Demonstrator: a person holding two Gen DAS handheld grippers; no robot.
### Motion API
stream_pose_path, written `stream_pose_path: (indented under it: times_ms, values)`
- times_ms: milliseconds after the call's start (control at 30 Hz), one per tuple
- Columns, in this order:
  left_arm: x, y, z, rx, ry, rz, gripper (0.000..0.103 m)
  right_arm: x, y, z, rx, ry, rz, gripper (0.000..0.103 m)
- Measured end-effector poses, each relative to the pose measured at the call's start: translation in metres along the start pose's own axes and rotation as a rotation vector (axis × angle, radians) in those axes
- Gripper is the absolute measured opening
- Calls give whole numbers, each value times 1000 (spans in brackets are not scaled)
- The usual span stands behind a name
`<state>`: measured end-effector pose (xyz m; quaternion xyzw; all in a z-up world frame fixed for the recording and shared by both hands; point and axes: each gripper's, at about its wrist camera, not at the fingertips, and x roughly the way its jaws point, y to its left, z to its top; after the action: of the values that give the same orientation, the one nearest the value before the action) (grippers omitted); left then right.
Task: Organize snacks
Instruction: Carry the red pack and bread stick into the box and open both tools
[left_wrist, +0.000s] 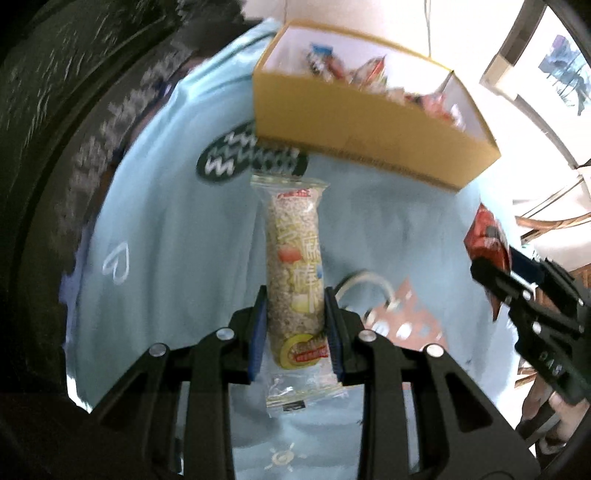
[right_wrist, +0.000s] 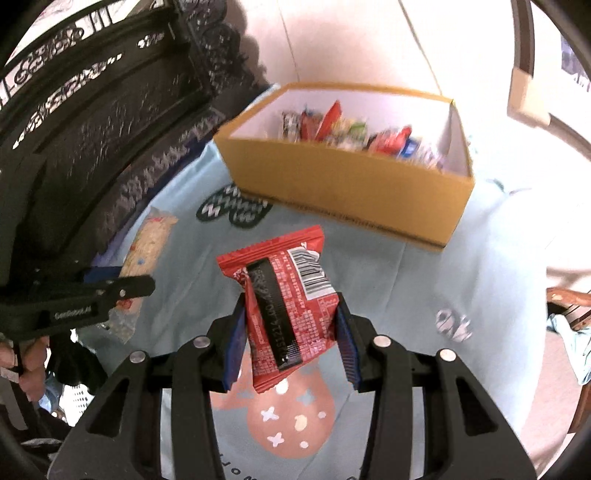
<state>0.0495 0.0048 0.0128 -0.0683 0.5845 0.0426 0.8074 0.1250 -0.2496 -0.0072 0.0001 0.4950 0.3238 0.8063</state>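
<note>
Left jaws' grain bar (left_wrist: 294, 273), lifted.

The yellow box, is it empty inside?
No, the yellow box already has lots of colourful snack packets piled along its white inside.

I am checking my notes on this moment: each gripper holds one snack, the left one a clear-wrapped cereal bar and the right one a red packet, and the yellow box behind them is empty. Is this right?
Not quite. The yellow box is not empty: the right wrist view shows several wrapped snacks inside. The rest holds: the left gripper holds the cereal bar, the right gripper the red packet.
</note>
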Motion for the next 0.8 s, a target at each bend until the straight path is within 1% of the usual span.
stream_pose_path:
  times_ms: [200,400,667,800]
  values:
    - [-7,-19,42,41,-62,-30,28,-17,-7,32,14,-63,-29,44]
    - [-10,-31,90,59,-106,-49,29,-22,-23,76,42,-127,-65,44]
    - [-2,-46,151,87,-148,-65,29,-9,-45,123,99,-167,-92,44]
    - [15,-50,179,100,-147,-71,29,7,-57,140,118,-167,-108,44]
